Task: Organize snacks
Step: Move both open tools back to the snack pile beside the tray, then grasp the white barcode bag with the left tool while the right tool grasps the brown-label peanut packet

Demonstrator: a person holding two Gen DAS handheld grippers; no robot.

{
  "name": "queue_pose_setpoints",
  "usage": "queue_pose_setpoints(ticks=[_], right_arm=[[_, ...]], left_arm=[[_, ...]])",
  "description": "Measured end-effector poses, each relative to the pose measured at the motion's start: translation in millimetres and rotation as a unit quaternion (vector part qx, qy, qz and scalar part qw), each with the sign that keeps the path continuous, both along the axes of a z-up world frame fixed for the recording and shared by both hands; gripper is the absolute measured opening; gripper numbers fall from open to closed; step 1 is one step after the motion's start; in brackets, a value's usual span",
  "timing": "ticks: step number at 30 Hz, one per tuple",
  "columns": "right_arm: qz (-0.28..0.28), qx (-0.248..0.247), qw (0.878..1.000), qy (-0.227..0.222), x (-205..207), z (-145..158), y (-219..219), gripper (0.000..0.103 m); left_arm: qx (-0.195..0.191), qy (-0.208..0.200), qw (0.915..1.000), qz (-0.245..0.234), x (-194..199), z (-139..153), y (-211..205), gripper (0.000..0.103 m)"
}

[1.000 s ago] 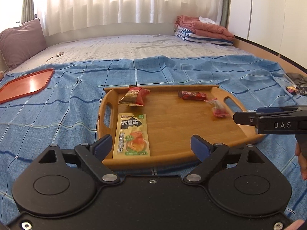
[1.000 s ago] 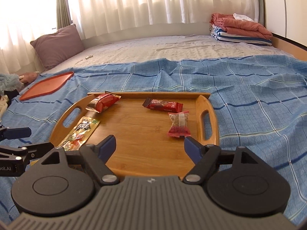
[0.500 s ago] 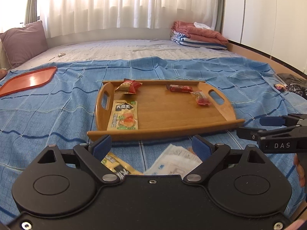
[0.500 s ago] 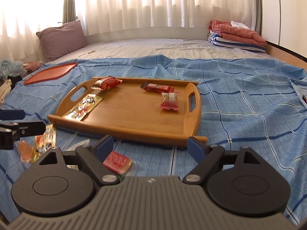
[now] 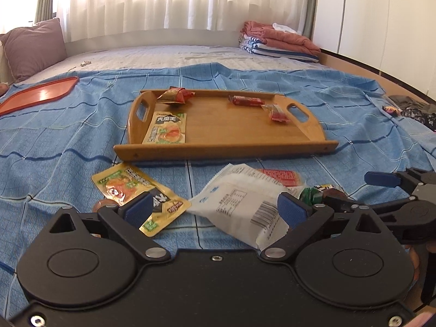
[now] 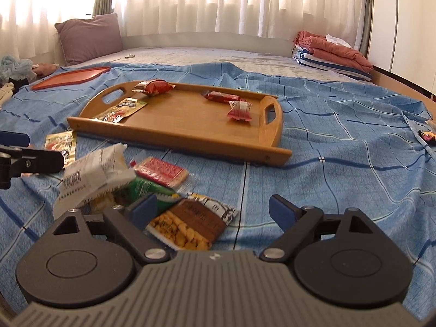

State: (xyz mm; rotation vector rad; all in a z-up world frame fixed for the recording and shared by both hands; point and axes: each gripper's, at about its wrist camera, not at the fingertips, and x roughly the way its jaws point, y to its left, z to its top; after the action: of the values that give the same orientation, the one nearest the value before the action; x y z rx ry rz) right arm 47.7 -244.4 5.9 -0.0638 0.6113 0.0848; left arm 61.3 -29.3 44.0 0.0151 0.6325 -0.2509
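Note:
A wooden tray (image 5: 218, 147) lies on the blue sheet and holds a yellow-green packet (image 5: 167, 128), a red packet (image 5: 175, 95), a dark red bar (image 5: 245, 100) and a small red candy (image 5: 276, 113). Loose snacks lie in front of it: a yellow packet (image 5: 130, 188), a white packet (image 5: 245, 201), a flat red packet (image 6: 160, 170), a green one (image 6: 147, 188) and a brown cracker packet (image 6: 190, 223). My left gripper (image 5: 214, 208) hangs over the white and yellow packets, its jaws opening, gripping nothing. My right gripper (image 6: 212, 209) is opening above the cracker packet without pressing it.
An orange-red tray (image 5: 41, 94) lies at the far left, with a purple pillow (image 5: 32, 46) behind it. Folded blankets (image 5: 278, 41) are stacked at the far right. Dark clothing (image 5: 414, 109) lies by the bed's right edge. Open sheet stretches right of the wooden tray.
Both grippers have pulled back from over the wooden tray and sunk toward the loose snacks in front of it, which have come into view. Both pairs of jaws stand wider. The tray's contents are unmoved.

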Motion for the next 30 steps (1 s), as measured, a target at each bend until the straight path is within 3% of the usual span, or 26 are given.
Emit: queue_pose_setpoints(ticks=[7,16,30], right_arm=[[-0.004,-0.001,1.000,-0.006,-6.9,-14.2,12.8,0.095],[-0.015,0.005,1.000,-0.019,-8.4,-22.1,12.6,0.100],[-0.022,0.010,0.999,-0.023,-10.1,-30.6,11.8,0.103]], left_arm=[[-0.014,0.014,0.9998,0.006,-4.6,-11.4,-3.9,0.098],[-0.082,0.053,0.9946,0.036,10.9,-14.3,-9.4,0.099],[-0.101,0.108,0.9823,0.115,54.0,-29.6,-36.3,0.101]])
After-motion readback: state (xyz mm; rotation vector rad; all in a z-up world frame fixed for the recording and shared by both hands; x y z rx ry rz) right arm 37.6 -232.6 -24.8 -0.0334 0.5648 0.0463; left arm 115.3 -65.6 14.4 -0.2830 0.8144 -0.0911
